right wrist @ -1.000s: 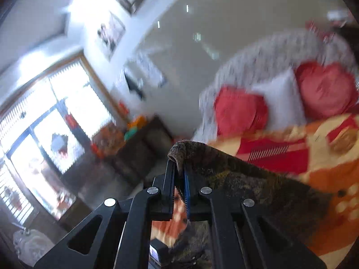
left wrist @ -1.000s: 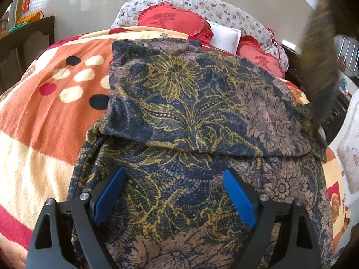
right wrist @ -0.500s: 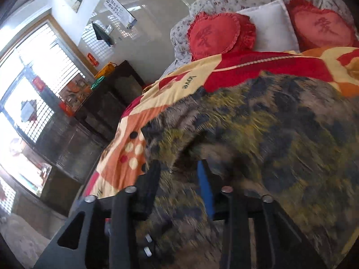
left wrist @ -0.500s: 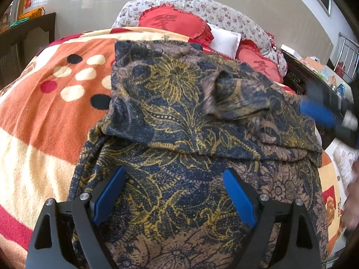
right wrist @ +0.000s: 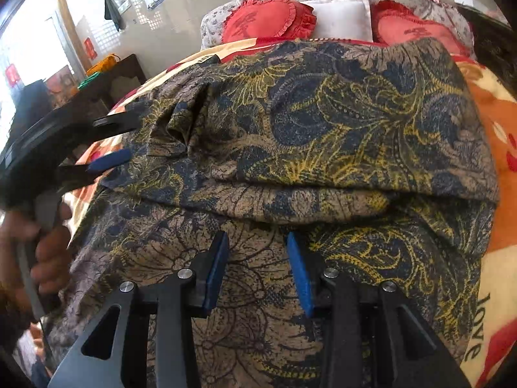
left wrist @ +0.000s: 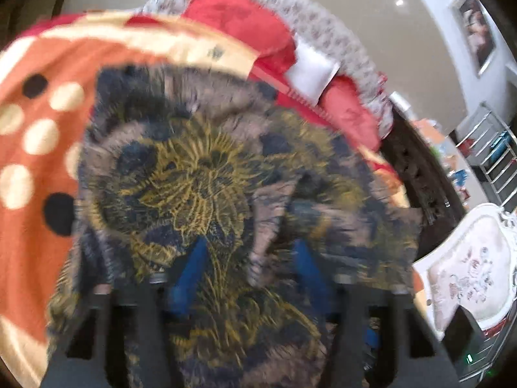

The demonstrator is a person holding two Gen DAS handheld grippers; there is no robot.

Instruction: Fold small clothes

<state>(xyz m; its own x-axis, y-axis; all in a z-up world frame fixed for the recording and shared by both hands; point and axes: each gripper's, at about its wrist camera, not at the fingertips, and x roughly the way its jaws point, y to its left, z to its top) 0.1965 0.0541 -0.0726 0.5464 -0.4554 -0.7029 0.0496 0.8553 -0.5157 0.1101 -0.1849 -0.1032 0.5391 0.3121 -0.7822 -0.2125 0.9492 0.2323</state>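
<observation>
The patterned garment (right wrist: pixel 323 123) lies folded on the bed (right wrist: pixel 497 123). My left claw (left wrist: pixel 248 265) is closing, apparently around a fabric ridge; my right claw (right wrist: pixel 257 268) hovers parted, holding nothing.

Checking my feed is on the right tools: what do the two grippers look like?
Both match: the right hand-held gripper has black triangular cut-out arms, silver screw heads and flat blue pads. The left hand-held gripper looks the same, though blurred.
</observation>
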